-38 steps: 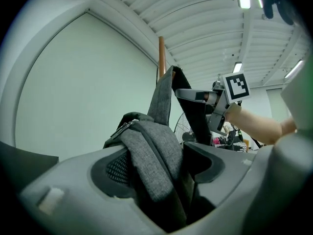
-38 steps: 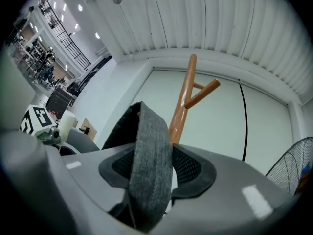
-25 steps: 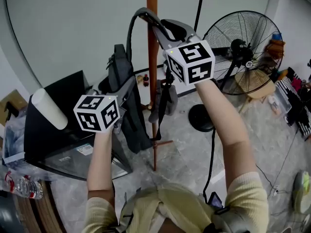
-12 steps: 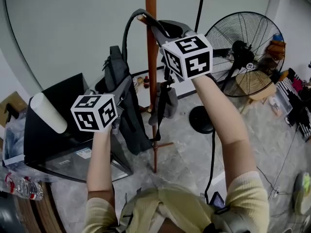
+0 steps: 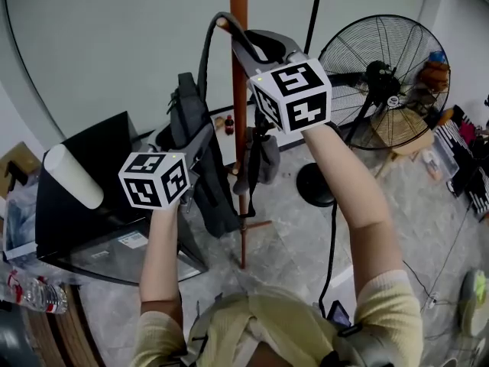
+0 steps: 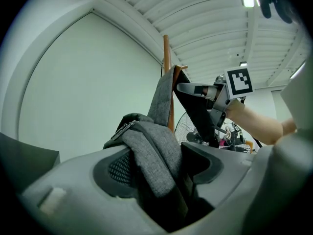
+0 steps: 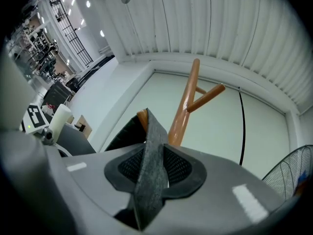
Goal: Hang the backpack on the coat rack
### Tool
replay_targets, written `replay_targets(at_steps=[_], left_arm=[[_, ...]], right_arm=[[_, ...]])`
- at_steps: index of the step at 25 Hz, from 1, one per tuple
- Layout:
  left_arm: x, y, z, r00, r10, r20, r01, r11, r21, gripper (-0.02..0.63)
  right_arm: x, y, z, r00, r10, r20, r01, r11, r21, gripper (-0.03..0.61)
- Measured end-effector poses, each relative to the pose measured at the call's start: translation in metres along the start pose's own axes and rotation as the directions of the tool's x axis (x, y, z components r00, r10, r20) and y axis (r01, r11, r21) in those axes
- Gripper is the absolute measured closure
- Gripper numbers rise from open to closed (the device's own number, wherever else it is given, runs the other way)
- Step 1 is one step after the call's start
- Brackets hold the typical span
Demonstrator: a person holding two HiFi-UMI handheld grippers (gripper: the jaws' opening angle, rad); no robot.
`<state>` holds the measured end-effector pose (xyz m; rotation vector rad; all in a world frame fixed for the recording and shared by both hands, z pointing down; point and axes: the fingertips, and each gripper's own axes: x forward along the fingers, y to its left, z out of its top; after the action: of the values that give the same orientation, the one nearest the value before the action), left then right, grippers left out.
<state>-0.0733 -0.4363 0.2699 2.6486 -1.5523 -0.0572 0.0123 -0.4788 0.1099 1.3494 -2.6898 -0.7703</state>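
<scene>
Jaws on your left gripper (image 6: 161,182) are clamped on a thick fold of the grey backpack (image 6: 155,148), and the fabric fills the gap between the pads. On your right gripper (image 7: 151,177) the jaws have just been opening a little. Even so, the flat shoulder strap (image 7: 149,163) runs up between them with both pads against it.

Only the two gripper views show those pads. In the head view the marker cubes and your forearms cover them.

The head view gives the layout instead. The backpack's body hangs left of centre, beside the brown pole of the coat rack (image 5: 239,109) and clear of the floor. Its strap arches over the tip of a short peg (image 5: 221,23) at the top centre, then drops to your right gripper.

From the right gripper view you see that same peg's end just behind the strap, with the pole's forked branch above it. The left gripper view shows your right gripper at the right of the frame, close beside the pole.

Farther off in the head view, a small grey pouch (image 5: 265,163) hangs on the pole. A black box (image 5: 76,220) with a white roll (image 5: 72,176) on it sits at the left, and a standing fan (image 5: 382,82) is at the upper right.
</scene>
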Motion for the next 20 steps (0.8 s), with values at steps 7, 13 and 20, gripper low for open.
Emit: replay_targets(at_steps=[7,13,20], left_arm=[[0.0,-0.001,-0.006,1.0,-0.014,0.0,0.014,1.0,0.002,0.298],[-0.005,-0.005,-0.017,1.0,-0.013,0.012,0.013,1.0,-0.01,0.284],[-0.008,-0.013,-0.023,1.0,-0.016,-0.007,0.016,1.0,0.014,0.258]], right_arm=[[-0.001,0.006,0.003,0.999,-0.009,0.034,0.009,1.0,0.02,0.442],[-0.007,0.01,0.004,0.999,-0.022,0.046,0.021,1.0,0.011,0.405],[-0.013,0.013,0.004,0.998,-0.047,0.049,0.049,0.998,-0.045,0.37]])
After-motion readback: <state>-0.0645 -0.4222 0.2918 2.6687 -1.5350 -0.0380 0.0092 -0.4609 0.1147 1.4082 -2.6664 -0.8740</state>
